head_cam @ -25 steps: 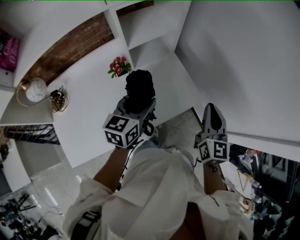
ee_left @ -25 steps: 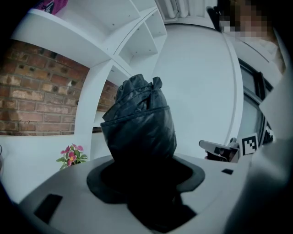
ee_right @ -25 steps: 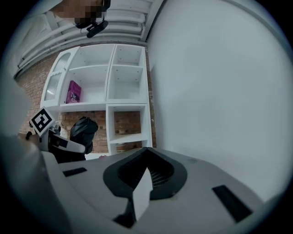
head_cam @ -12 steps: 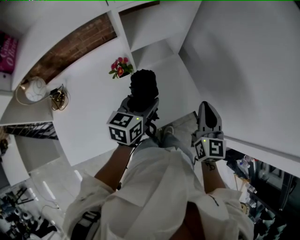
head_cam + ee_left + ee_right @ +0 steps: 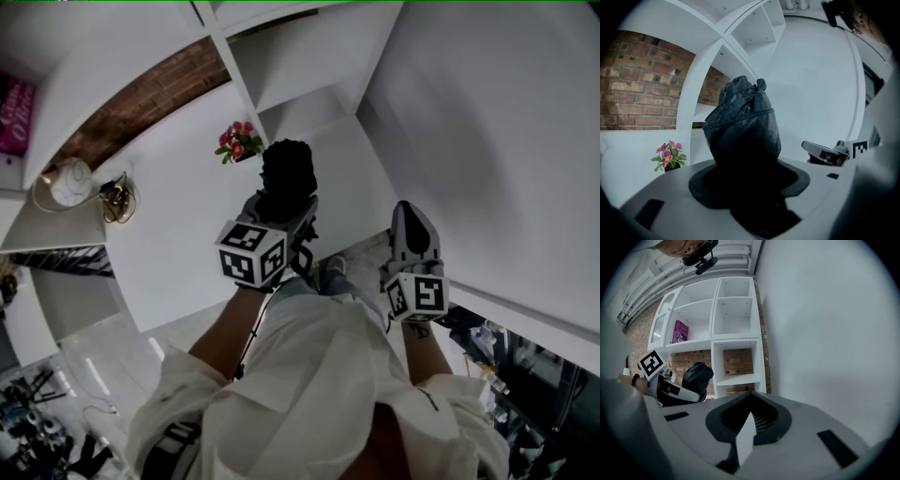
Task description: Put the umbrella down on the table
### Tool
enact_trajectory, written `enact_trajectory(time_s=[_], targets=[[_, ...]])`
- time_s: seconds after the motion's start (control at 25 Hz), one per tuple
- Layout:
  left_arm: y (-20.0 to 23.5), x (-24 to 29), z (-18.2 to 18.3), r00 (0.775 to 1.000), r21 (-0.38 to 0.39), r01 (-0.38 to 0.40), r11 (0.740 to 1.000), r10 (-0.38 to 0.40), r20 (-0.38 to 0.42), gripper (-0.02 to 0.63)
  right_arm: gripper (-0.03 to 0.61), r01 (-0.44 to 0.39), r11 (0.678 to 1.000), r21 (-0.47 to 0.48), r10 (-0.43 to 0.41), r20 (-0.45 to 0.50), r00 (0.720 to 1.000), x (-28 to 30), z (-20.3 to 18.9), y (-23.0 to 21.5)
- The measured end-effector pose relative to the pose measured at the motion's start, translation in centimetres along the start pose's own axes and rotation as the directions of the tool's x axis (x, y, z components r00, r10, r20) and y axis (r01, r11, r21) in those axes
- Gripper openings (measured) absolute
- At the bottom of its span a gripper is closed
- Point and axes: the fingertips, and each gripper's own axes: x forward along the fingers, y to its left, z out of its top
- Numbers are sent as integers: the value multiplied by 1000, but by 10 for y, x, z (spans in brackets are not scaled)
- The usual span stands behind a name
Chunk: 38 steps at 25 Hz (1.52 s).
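Setting: home-style interior, likely a living-room mock-up. Evidence: white cubby shelving [image 5: 736, 333] against an exposed brick wall [image 5: 633, 89], a pink book [image 5: 680, 331] in one cubby, a small pot of pink flowers [image 5: 239, 142] on the white bench [image 5: 178, 234], and a pale glossy floor [image 5: 103, 356]. Dark clutter [image 5: 37, 427] at the floor's edge looks like cables and equipment, though it is too blurred to confirm; that hints at a studio or lab.

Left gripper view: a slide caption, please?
Left tool grips a folded black umbrella; pink flowers and white shelves behind.
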Motion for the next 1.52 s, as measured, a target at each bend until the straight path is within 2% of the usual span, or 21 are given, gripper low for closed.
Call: enact_trajectory(time_s=[0.24, 0.48, 0.88, 1.04, 1.32, 1.52], targets=[[10, 32, -25, 996, -25, -20, 999, 18, -86, 270, 18, -10, 1000, 2, 10, -30, 999, 14, -14, -5], [30, 72, -58, 981, -54, -52, 997, 40, -192, 270, 18, -46, 999, 1, 46, -81, 996, 42, -42, -4], [76, 135, -117, 920, -121, -152, 981, 95, -381, 270, 18, -85, 995, 45, 91, -155, 984, 83, -93, -15], [88, 148, -133, 897, -141, -190, 972, 113, -427, 272, 18, -92, 994, 63, 102, -178, 979, 94, -109, -21], [115, 176, -157, 850, -170, -294, 941, 176, -496, 278, 18, -114, 990, 80, 128, -200, 971, 109, -127, -27], [122, 186, -167, 830, -160, -334, 929, 210, -517, 282, 18, -120, 989, 90, 137, -214, 967, 112, -133, -32]])
